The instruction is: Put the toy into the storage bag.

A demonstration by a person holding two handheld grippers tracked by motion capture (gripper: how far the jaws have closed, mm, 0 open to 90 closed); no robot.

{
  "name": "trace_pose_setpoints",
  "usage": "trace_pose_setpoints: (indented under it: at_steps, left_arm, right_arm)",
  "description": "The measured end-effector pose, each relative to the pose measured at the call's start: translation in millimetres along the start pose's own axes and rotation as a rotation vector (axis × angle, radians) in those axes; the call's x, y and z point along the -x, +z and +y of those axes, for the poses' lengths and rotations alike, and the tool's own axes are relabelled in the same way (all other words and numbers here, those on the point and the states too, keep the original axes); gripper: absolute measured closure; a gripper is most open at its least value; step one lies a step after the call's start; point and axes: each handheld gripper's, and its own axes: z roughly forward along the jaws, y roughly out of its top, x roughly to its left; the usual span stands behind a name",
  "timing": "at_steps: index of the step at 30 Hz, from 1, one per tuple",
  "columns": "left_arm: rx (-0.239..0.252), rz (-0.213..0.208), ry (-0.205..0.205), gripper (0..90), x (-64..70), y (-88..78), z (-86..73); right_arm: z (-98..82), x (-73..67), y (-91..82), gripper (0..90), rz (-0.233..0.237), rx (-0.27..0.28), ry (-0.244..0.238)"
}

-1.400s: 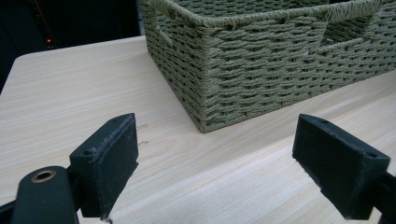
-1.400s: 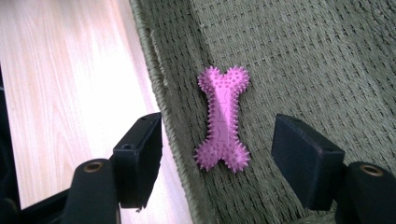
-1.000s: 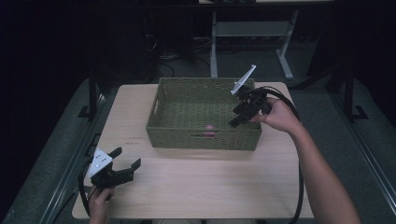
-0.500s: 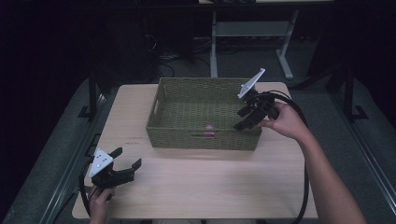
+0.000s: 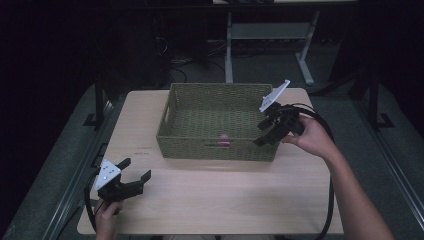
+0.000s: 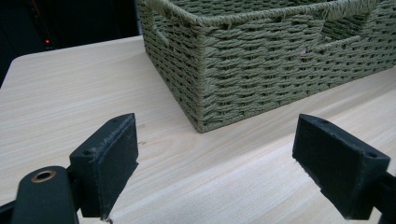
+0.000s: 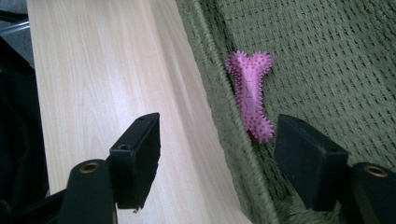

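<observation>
On the pale wood worktop (image 5: 220, 195), the pink spiky bone (image 7: 250, 95) lies inside the green basket (image 5: 215, 92); right tool (image 5: 270, 131) hovers at its rim, jaws wide, empty; left tool (image 5: 131, 176) rests low, wide.

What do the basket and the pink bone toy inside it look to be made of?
The basket looks woven from twisted olive-green cord, maybe paper rope or seagrass: matte, with braided rows and a bound rim. The pink bone toy seems to be soft rubber or plastic, slightly glossy and covered in small moulded nubs. It lies on the basket floor against the near wall.
</observation>
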Motion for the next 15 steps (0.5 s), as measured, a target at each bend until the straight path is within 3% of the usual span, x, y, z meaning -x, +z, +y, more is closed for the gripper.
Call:
trace_pose_setpoints:
  at_steps: [15]
  left_arm:
    - [0.0,-0.002,0.0,13.8,0.4,0.3,-0.3]
  right_arm:
    - [-21.6,-11.6,3.4,29.8,-0.005,0.03,0.01]
